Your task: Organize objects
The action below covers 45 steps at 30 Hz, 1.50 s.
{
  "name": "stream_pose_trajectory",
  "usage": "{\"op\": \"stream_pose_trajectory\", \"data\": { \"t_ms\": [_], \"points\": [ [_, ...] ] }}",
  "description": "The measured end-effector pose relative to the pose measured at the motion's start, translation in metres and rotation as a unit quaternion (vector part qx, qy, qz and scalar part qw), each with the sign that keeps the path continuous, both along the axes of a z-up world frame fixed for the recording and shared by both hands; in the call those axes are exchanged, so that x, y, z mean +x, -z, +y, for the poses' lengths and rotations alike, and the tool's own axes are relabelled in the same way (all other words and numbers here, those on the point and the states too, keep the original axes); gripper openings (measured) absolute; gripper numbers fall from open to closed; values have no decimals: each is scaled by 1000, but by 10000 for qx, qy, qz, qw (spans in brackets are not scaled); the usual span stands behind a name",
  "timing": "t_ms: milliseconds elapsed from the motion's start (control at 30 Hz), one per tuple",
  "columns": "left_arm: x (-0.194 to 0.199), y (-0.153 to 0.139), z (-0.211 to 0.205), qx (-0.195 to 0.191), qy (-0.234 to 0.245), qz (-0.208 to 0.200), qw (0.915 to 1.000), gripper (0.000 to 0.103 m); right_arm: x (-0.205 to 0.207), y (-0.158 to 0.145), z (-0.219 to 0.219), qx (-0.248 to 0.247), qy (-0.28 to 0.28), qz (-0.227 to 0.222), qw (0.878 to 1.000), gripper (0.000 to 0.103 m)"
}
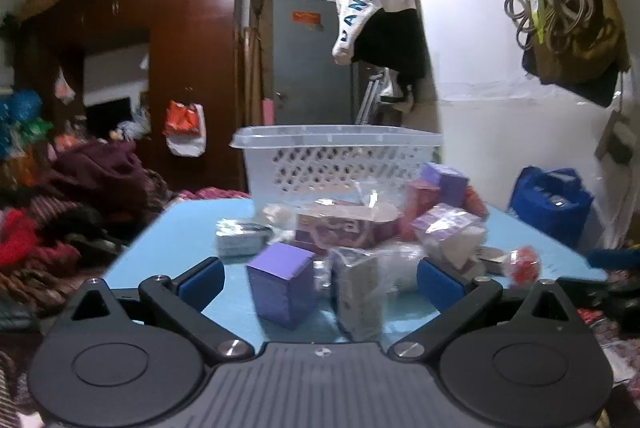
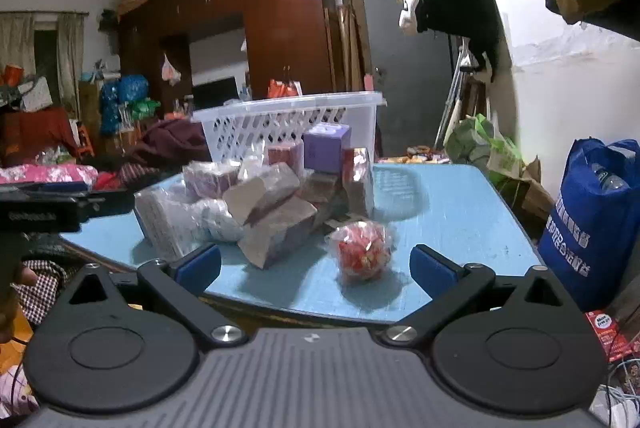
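Observation:
A heap of small boxes and plastic-wrapped packets lies on a light blue table point(image 1: 168, 240). Behind the heap stands a white slotted basket point(image 1: 340, 160), also the basket point(image 2: 288, 120) in the right wrist view. My left gripper point(image 1: 320, 282) is open near the table's front edge; a purple box point(image 1: 282, 284) and a clear-wrapped grey packet point(image 1: 358, 296) stand between its blue pads, untouched. My right gripper point(image 2: 316, 268) is open too, with a red wrapped ball point(image 2: 362, 252) just ahead between its fingers, apart from them. The same red ball point(image 1: 522, 264) shows at the right in the left wrist view.
A blue shopping bag point(image 2: 596, 220) stands on the floor right of the table point(image 2: 440, 204). Piled clothes point(image 1: 60, 228) lie to the left. A brown wardrobe point(image 1: 192, 68) and grey door point(image 1: 308, 64) are behind. The other gripper's black body point(image 2: 60, 208) juts in at left.

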<state>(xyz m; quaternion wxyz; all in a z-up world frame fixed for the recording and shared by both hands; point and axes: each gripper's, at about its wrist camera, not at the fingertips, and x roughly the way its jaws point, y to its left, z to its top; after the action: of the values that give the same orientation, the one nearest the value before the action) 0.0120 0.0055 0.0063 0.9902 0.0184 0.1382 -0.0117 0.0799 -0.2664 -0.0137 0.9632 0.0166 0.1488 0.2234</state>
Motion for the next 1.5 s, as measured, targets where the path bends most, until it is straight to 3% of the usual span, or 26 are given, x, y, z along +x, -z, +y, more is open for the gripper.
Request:
{"op": "stream_pose_trajectory", "data": {
  "t_ms": [600, 800, 1500],
  "points": [
    [2, -1, 0, 44, 12, 67, 10000, 103, -2, -2, -3, -16, -113, -121, 9999, 103],
    [2, -1, 1, 43, -25, 57, 10000, 103, 1, 0, 0, -120, -251, 95, 9996, 103],
    [2, -1, 1, 86, -20, 68, 9999, 103, -2, -4, -7, 82, -227, -176, 9996, 103]
  ]
}}
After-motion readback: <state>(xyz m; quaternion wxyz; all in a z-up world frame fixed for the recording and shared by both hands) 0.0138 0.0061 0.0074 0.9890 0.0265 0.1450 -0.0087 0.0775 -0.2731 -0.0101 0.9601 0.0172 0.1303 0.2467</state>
